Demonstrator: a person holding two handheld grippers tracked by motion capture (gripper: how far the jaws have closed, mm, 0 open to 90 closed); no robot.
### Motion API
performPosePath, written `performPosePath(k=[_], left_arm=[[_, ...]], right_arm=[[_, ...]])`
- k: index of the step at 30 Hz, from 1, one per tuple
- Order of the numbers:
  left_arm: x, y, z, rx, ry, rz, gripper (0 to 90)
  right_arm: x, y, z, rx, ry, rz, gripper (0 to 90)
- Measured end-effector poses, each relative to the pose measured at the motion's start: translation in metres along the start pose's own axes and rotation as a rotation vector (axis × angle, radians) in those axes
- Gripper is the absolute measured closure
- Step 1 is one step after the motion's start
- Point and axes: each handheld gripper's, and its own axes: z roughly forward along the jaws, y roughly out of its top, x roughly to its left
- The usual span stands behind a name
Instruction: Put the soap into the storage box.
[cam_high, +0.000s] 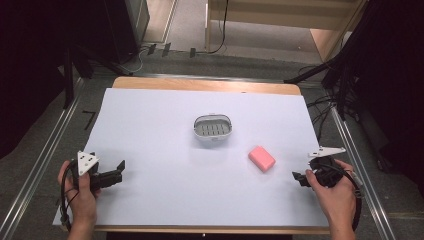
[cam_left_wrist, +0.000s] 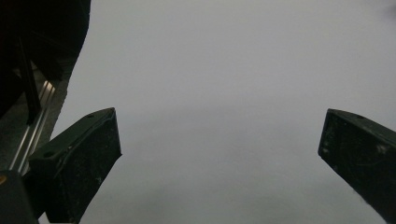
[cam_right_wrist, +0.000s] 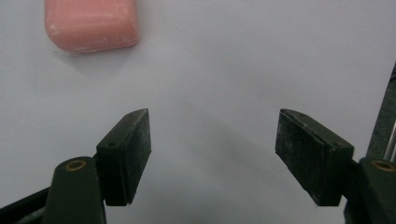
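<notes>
pink soap (cam_right_wrist: 91, 24): top cut off by the right gripper view's upper edge
soap dish (cam_high: 213, 127): too small to tell its slots apart
right gripper (cam_high: 301, 177): jaws partly hidden behind the hand

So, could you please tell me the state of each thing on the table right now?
Soap: flat on the sheet, untouched, right of the dish.
Dish: upright, empty.
Left gripper: open, holding nothing.
Right gripper: open, holding nothing, short of the soap.

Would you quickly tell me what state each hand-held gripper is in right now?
Left hand-held gripper: open, holding nothing.
Right hand-held gripper: open, holding nothing.
</notes>
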Motion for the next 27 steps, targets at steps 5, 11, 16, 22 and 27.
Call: performPosePath(k=[5,11,16,22,27], left_arm=[[0.0,0.0,0.0,0.001,-0.001,-0.001,0.0],[0.0,0.0,0.0,0.006,0.0,-0.003,0.0],[0.0,0.0,0.001,0.007,-0.003,-0.005,0.0],[0.001,0.001,0.002,0.017,-0.002,-0.011,0.0],[0.0,0.001,0.002,0.018,-0.003,-0.01,0.0]], right_arm=[[0.002,0.01,0.002,0.026,0.004,-0.018,28.3],[0.004,0.019,0.004,0.036,0.029,-0.022,28.1],[0.006,0.025,0.005,0.051,0.034,-0.032,28.0],[0.009,0.031,0.007,0.068,0.032,-0.049,28.0],[0.012,0.038,0.009,0.079,0.034,-0.066,27.6]])
